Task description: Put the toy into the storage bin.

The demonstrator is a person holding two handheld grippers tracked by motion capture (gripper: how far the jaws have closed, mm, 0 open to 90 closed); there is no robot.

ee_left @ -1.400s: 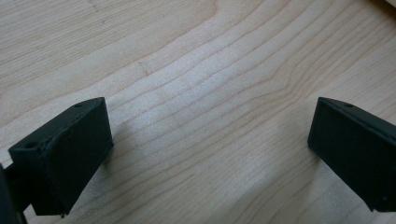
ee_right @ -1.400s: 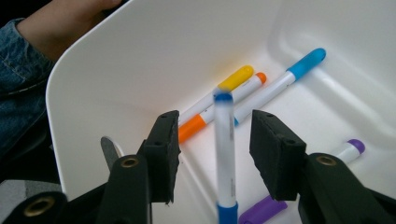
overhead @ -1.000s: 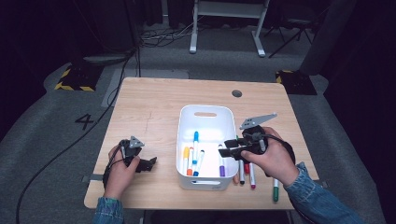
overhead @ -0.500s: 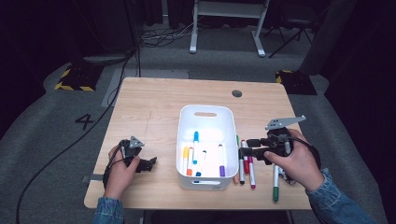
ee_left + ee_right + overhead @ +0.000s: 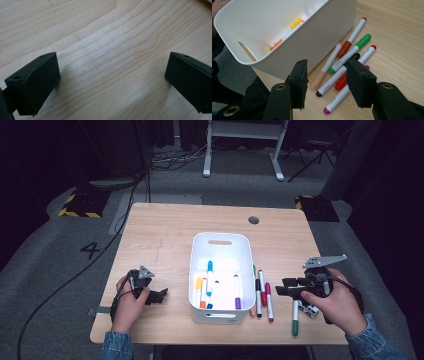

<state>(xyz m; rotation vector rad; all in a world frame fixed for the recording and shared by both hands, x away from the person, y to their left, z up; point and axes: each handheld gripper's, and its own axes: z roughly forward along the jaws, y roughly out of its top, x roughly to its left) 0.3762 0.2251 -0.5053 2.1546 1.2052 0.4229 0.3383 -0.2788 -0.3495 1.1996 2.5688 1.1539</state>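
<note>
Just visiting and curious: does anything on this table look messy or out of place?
Several markers lie loose on the wooden table beside the white plastic bin, and a green-capped one lies apart near the right hand. Nothing looks spilled or damaged.

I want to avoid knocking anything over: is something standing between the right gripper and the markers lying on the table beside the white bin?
Nothing visible does. The right gripper has open, empty jaws aimed at the loose markers, with bare table around them. The white bin stands beside the markers, not across the path.
</note>
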